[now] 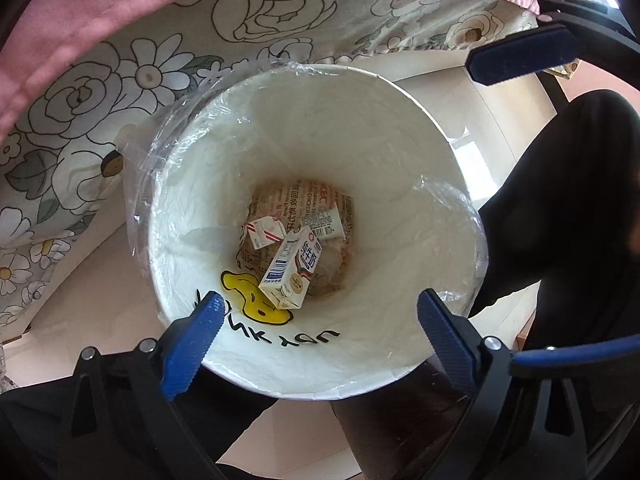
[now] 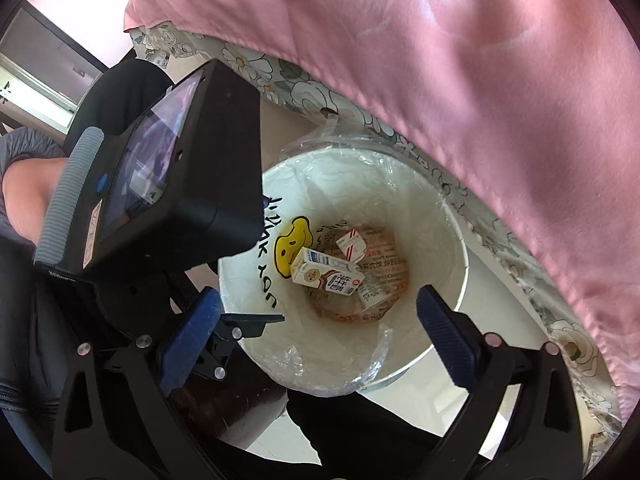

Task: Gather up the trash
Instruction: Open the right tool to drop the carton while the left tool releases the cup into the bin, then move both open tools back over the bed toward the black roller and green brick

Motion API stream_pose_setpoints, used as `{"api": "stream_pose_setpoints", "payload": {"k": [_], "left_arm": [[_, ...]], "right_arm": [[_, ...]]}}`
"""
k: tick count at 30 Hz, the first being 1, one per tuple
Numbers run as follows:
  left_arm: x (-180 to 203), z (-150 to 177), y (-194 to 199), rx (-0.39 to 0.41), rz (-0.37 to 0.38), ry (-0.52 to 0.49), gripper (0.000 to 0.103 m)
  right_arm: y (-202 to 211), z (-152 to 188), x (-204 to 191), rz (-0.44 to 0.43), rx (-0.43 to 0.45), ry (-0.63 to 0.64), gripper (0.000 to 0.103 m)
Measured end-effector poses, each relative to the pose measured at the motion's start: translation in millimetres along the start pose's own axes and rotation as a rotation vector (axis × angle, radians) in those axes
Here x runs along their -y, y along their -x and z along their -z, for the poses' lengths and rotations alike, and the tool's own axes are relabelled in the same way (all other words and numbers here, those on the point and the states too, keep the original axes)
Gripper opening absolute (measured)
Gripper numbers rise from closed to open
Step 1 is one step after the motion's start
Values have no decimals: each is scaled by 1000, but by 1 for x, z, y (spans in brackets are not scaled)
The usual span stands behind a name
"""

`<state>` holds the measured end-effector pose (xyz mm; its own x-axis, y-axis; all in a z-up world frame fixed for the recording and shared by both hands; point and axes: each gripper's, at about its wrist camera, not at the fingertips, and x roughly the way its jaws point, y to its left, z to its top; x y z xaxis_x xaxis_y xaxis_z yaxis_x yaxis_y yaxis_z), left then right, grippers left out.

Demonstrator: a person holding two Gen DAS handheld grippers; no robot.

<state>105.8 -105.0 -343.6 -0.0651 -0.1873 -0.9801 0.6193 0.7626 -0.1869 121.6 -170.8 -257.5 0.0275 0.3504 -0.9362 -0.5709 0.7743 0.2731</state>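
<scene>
Looking straight down into a white waste bin from both wrist cameras.
Bin: white round waste bin (image 1: 400,152) on a pale floor (image 1: 100,292), beside a bed; also seen in the right wrist view (image 2: 432,216).
Liner: clear plastic bag (image 1: 160,148) folded over the rim, crinkled on the inner wall.
Bin wall print: yellow cartoon figure (image 1: 248,296) with black lettering on the inside.
Trash, largest: milk carton (image 1: 292,268), white with blue and brown print, lying tilted on the bottom of the bin; same carton in the right view (image 2: 324,276).
Trash, second: small white carton with red stripes (image 1: 264,232), just beside the milk carton, touching or nearly so.
Trash, third: small white box with print (image 1: 330,222), partly under the milk carton's far end.
Trash, underneath: printed brown paper wrapper (image 1: 296,196) covering the bin floor, all cartons resting on it.
Left gripper (image 1: 318,308): pointing down over the bin mouth, blue pads spread wide, nothing between them.
Right gripper (image 2: 318,312): pointing down over the bin from the other side, jaws wide, nothing held.
Left gripper body: black housing with a screen, seen in the right wrist view (image 2: 168,168), above the bin rim.
Bedding: floral sheet (image 1: 80,128) hanging by the bin, pink cover (image 2: 460,80) over it.
Person: dark clothing (image 1: 560,220) close to the bin.
</scene>
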Motion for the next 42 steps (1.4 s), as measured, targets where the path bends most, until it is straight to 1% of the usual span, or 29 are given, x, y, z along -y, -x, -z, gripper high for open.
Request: {"api": "stream_pose_setpoints", "payload": {"k": [6,14,16,18,20,22,29,33,37,39,42], "left_arm": [[3,-2,3,-3,-8,-3,99],[3,-2,19,21,-29,-1,99],[4,-1,24,30,-38,-3,99],[3,0,32,46,-50,0,99],[2,1,38,61,-60,6,99],[1,2,46,77,-65,13,99],[-1,5,79,165,-108,55,99],[-3,4,105,235,-146,83,99],[-6,2,133,312,-167,119,99],[-5,0,148,354,-190,123,99],[-6,-7,167,408,-193,122,99]], "right_arm": [[5,1,0,9,15,-11,96],[21,10,-1,13,46,-16,96],[28,13,-2,27,69,-17,96],[37,16,-2,16,97,-28,96],[47,19,-4,39,124,-20,96],[57,21,-5,38,151,-23,96],[96,29,-8,69,275,-23,96],[119,30,-9,95,351,-32,96],[140,29,-8,132,415,-47,96],[148,28,-8,156,439,-48,96],[163,27,-4,183,474,-61,96]]}}
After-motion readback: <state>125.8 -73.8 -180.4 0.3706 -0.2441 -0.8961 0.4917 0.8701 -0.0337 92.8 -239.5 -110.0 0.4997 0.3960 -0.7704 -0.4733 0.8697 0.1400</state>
